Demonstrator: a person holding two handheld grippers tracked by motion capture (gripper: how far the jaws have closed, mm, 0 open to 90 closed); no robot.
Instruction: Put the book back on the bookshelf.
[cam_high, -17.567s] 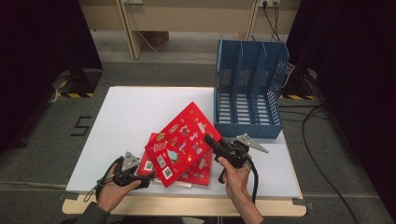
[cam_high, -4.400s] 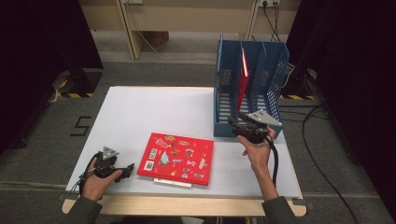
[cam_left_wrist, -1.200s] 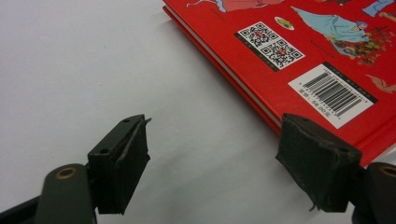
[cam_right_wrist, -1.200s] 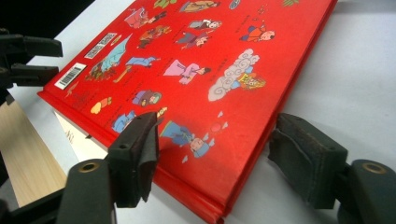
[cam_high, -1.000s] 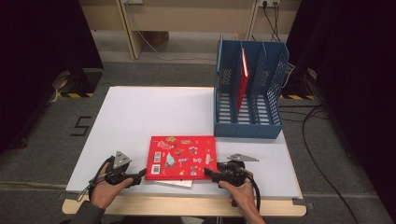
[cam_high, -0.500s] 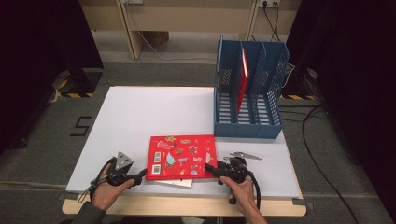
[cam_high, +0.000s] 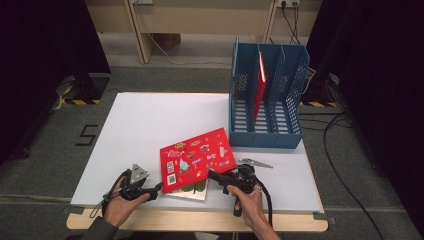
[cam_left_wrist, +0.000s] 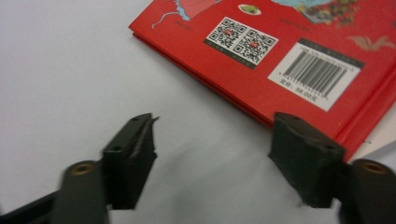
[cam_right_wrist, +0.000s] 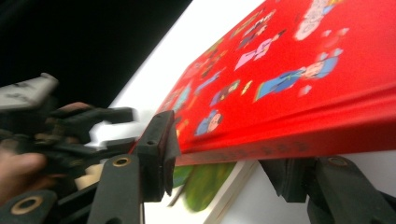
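Flat red hardcover picture book (cam_high: 196, 159) lying on white table (cam_high: 150, 125), near front edge, right side lifting off green-covered book (cam_high: 192, 189) beneath. Right gripper (cam_high: 216, 176) pinching red book's near edge, probably gripping firmly. Left gripper (cam_high: 157, 188) resting spread open, book's left corner just beside one jaw.

On the red book's (cam_left_wrist: 299, 70) back cover sit 2 QR codes (cam_left_wrist: 242, 41) and, toward 3 o'clock of them, a white barcode label (cam_left_wrist: 322, 72); its small print is too blurred to read. On the floor (cam_high: 55, 150), at 9 o'clock of the desk (cam_high: 150, 125), a black "5" (cam_high: 88, 135) is marked.
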